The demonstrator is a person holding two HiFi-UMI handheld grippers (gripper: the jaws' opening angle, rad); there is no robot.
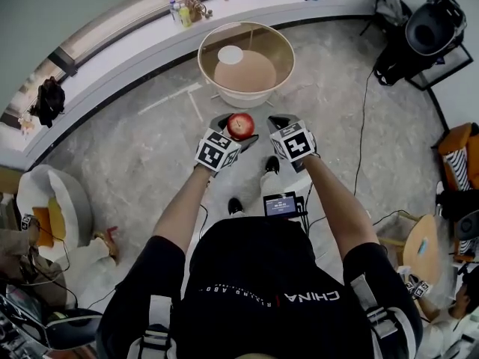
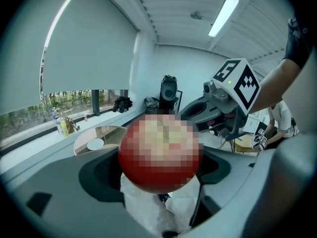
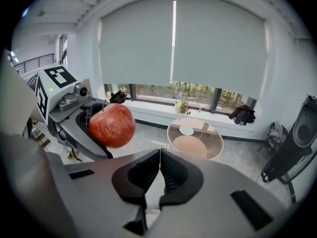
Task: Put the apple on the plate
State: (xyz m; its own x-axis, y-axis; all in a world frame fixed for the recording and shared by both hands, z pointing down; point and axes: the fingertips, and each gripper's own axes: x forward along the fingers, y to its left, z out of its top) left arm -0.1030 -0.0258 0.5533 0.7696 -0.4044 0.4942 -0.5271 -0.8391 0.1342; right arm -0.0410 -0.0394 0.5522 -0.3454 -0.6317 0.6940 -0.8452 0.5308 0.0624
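Red apple [image 1: 240, 125] sat pinched in the left gripper [image 1: 236, 134], up in the air. The right gripper [image 3: 160, 168] beside it was pressed together, empty. The white plate [image 1: 230, 54] lay far ahead, so placing was left to do.

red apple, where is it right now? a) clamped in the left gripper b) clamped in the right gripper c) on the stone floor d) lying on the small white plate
A: the red apple sits between the left gripper's jaws, while the right gripper is shut on nothing and the small white plate on the round glass table holds nothing.
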